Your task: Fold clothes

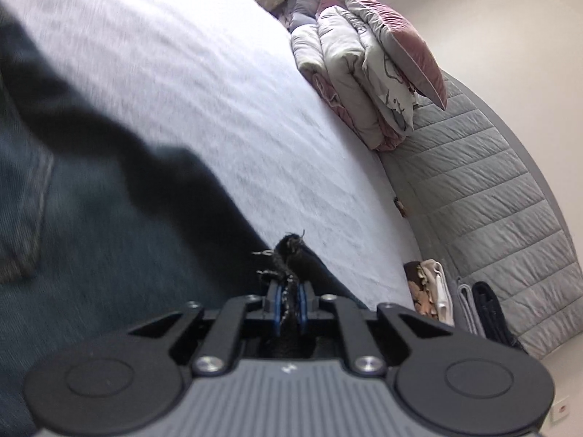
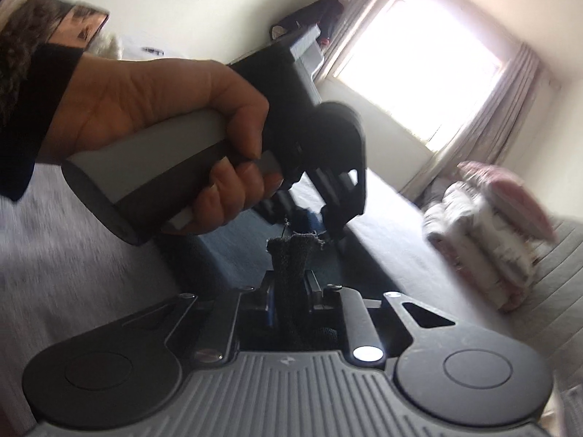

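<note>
1. The task item is a pair of dark blue denim jeans (image 1: pixel 94 240) with a frayed, raw-cut hem. The garment lies partly on the bed, covering the left portion of the left wrist view; a stitched seam or pocket edge is visible at the far left.
2. The left hand-held gripper (image 1: pixel 288 291) is clenched on a frayed edge of the jeans. Dark fabric with loose threads protrudes from between its blue pads.
3. The right hand-held gripper (image 2: pixel 291 284) is likewise clamped on a frayed denim edge (image 2: pixel 291 251), which stands up from between its jaws.
4. In the right wrist view, the person's left hand (image 2: pixel 175 134) grips the grey handle of the left hand-held gripper, which sits close ahead of the right one. Both grasp points are therefore near each other, apparently along the same hem region.
5. Progress assessment: the grasp stage is complete on both sides. No finished fold is visible; the garment appears slack and unaligned. Lifting, squaring, folding and laying down are judged to remain.
6. The supporting surface is a bed with a white textured bedsheet (image 1: pixel 204 102).
7. Beyond it stand a stack of folded quilts topped by a pink velvet cushion (image 1: pixel 400 36), against a grey quilted headboard (image 1: pixel 484 189).
8. Small folded items (image 1: pixel 433 291) lie near the headboard; whether they belong to this task cannot be determined.
</note>
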Available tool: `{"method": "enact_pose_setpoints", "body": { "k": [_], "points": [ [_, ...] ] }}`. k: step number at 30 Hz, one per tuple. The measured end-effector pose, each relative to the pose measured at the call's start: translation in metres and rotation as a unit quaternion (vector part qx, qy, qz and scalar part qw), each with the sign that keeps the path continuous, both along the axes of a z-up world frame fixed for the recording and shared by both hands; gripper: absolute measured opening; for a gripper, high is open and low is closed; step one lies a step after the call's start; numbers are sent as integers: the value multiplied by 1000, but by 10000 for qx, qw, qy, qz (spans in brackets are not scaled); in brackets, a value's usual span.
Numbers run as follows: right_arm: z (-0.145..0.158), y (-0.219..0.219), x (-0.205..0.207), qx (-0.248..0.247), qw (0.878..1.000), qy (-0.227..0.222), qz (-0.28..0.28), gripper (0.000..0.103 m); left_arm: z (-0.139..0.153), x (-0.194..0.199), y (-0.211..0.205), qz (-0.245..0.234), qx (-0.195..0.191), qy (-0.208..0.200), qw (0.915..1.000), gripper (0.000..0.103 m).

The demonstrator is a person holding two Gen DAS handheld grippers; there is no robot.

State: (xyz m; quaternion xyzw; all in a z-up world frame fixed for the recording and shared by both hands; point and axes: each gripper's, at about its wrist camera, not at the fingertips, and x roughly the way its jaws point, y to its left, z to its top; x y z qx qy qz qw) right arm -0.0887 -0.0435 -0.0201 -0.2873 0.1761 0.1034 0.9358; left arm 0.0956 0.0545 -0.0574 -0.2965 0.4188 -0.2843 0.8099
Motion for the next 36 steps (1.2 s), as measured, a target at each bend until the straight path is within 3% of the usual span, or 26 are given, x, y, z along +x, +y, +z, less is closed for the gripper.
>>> {"method": "enact_pose_setpoints", "body": {
  "k": [5,13,14,16,21,26,29,36],
  "points": [
    [5,3,22,1130,9918,584,120,16,5,11,19,186,775,-55,9968,9],
    [4,0,31,1554,9832,955,39,23,4,18,29,443,1185,-150,9918,15],
    [10,-3,29,1640,9810,1040,51,26,9,16,30,492,1307,-253,9899,17],
    [20,-12,24,1953,9723,1270,197,44,19,10,32,592,1527,-490,9853,18],
    [48,-55,6,2565,9558,1375,413,45,42,-12,34,553,1688,-1101,9779,22],
    [43,-99,18,2157,9710,971,-348,45,50,-32,8,-12,1560,-1648,9739,27],
    [35,-120,33,2229,9692,869,-587,45,42,-41,-15,-433,1701,-1931,9653,34],
    [-1,-131,66,2112,9704,953,-675,45,15,-51,-33,-1057,2191,-2068,9477,34]
  ]
}}
